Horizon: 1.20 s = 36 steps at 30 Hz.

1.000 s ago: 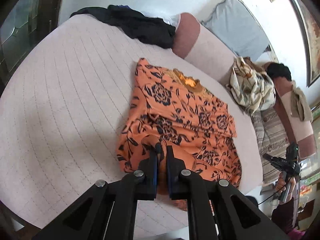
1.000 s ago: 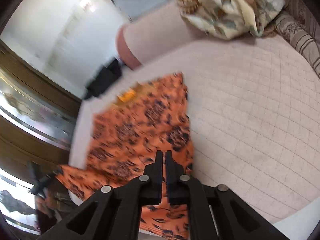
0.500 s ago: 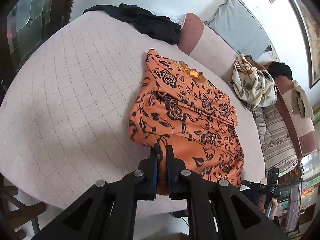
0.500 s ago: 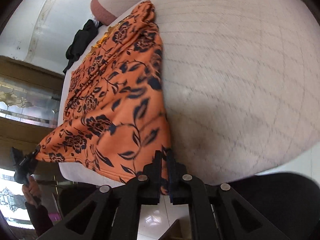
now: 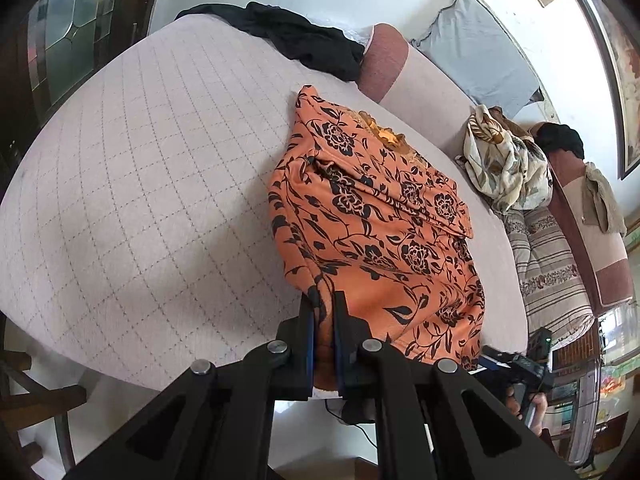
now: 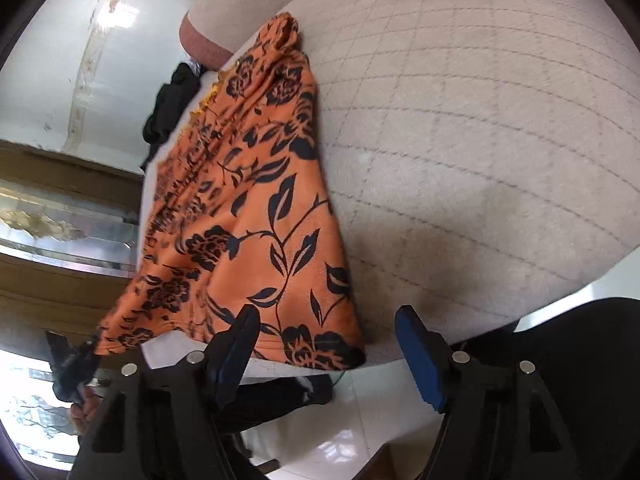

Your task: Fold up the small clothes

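orange cloth with black flowers, a small dress (image 5: 384, 216), lies on the pale quilted bed (image 5: 140, 184). in the left view it runs from the middle of the frame down to the lower middle. its bottom edge hangs a little over the bed's near edge.

the left gripper (image 5: 323, 312) is pinched tight on a bunched corner of the dress at the hem. the right gripper (image 6: 326, 344) has its fingers wide apart and holds nothing. the other hem corner (image 6: 320, 354) sits just between and above those fingers, at the lower middle of the right view.

the step looks like making the dress straight and flat before a fold. to do it well, the left side should pull softly, so the cloth goes smooth and does not slide off the bed. the right side should grab its corner level with the left one.

the long way of the dress goes from the hem near the cameras up to the neck (image 5: 386, 133), which points at the far bolster cushion (image 5: 386, 64). a black garment (image 5: 304, 44) lies far off at the top.
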Each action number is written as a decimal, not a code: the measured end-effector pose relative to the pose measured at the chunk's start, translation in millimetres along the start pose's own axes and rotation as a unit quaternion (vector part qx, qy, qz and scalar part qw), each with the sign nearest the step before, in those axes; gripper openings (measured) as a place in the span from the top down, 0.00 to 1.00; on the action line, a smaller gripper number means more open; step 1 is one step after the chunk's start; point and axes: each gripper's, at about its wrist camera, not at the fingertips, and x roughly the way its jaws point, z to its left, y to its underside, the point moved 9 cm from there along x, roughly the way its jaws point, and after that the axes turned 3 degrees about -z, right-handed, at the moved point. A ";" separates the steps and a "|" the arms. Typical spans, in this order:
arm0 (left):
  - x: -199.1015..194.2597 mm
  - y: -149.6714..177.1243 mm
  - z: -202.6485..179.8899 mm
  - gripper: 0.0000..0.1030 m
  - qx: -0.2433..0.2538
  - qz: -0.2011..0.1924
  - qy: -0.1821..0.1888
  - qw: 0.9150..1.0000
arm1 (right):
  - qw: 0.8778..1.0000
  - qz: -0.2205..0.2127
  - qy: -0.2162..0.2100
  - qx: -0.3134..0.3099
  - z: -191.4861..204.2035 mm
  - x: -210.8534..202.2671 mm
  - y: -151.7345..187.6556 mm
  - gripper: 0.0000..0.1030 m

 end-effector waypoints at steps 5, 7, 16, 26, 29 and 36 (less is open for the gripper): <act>0.4 -3.9 -0.9 0.93 -0.004 -0.002 0.003 1.000 | 0.989 -0.003 0.128 -0.078 14.5 21.4 7.3 0.63; 0.8 -6.5 1.5 0.93 -0.007 -0.002 0.005 1.000 | 0.984 0.002 0.147 -0.102 20.1 20.4 9.2 0.94; 10.5 -53.7 -0.7 0.93 -0.001 0.001 0.012 1.000 | 0.996 -0.015 -0.040 -0.075 95.9 -29.4 -55.1 0.95; 117.7 -207.0 -2.2 0.92 -0.022 0.023 0.005 0.999 | 0.989 -0.132 -0.036 -0.062 134.3 -25.4 -259.7 0.95; 174.1 -245.4 6.5 0.91 -0.044 0.025 -0.005 0.999 | 0.989 -0.143 -0.020 -0.023 118.9 14.3 -322.0 0.95; 263.3 -258.5 52.6 0.83 -0.130 0.015 -0.021 0.991 | 0.983 -0.130 -0.063 0.112 67.1 123.5 -391.5 0.90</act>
